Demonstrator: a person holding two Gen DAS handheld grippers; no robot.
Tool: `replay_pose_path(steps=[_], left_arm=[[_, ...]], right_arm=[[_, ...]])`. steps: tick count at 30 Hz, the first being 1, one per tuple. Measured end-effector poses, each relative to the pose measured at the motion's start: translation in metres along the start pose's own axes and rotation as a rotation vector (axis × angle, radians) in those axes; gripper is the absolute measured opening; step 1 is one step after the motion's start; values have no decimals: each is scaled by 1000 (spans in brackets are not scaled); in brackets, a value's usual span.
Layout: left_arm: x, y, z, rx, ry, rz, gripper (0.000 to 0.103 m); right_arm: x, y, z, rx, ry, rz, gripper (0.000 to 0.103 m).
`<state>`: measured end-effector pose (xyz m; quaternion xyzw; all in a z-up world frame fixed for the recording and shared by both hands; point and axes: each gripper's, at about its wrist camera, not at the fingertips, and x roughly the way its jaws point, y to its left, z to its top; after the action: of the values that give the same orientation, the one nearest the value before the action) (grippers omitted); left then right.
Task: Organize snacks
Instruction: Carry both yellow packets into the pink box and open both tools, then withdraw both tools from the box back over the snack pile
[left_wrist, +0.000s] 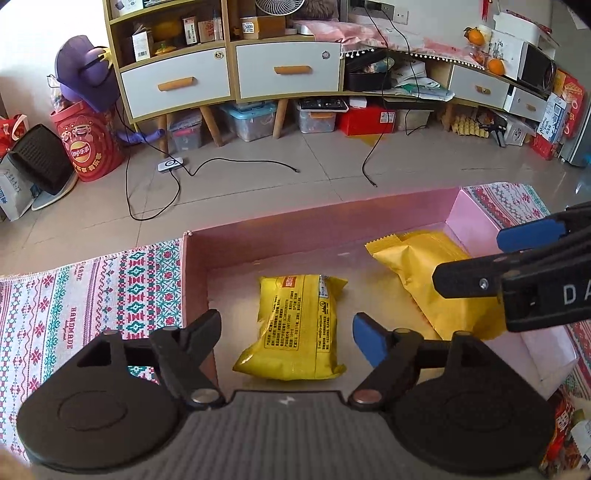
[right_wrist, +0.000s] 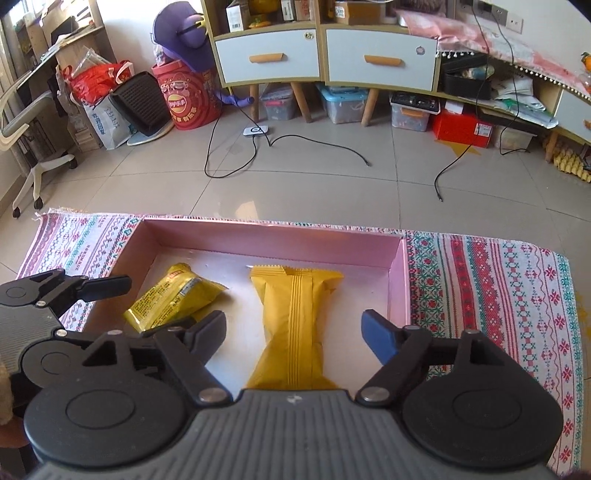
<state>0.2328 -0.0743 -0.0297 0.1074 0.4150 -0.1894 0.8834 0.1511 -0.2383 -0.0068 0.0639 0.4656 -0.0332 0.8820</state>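
Observation:
A shallow pink box (left_wrist: 295, 225) (right_wrist: 398, 273) lies on a patterned cloth. Two snack packs lie inside it: a bright yellow printed pack (left_wrist: 295, 325) (right_wrist: 173, 297) and a plain orange-yellow pack (left_wrist: 439, 280) (right_wrist: 293, 325). My left gripper (left_wrist: 286, 326) is open, its fingers either side of the printed pack, just above it. My right gripper (right_wrist: 293, 330) is open over the plain pack; it also shows in the left wrist view (left_wrist: 498, 258). The left gripper also shows in the right wrist view (right_wrist: 107, 286).
The patterned cloth (left_wrist: 92, 295) (right_wrist: 498, 295) covers the low surface around the box. A red snack pack (left_wrist: 563, 435) lies at the right edge. Beyond are tiled floor, loose cables (right_wrist: 314, 144), a cabinet with drawers (right_wrist: 325, 59), and a chair (right_wrist: 29, 140).

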Motion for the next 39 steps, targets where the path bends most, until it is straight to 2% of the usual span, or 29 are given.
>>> replay_pose_path(steps=[12,25,39], left_arm=[[-27,-2,-6,7,-15,-8,103],[-68,-3,-30,4,-5,-45,103],[-107,5,-72,-8,46,-69,103]], right_arm=[[-23,-9,-11,36,-8,-21,94],[-54,-12,-39,45,24,-36,98],[-85,7,-86,52,66,15,100]])
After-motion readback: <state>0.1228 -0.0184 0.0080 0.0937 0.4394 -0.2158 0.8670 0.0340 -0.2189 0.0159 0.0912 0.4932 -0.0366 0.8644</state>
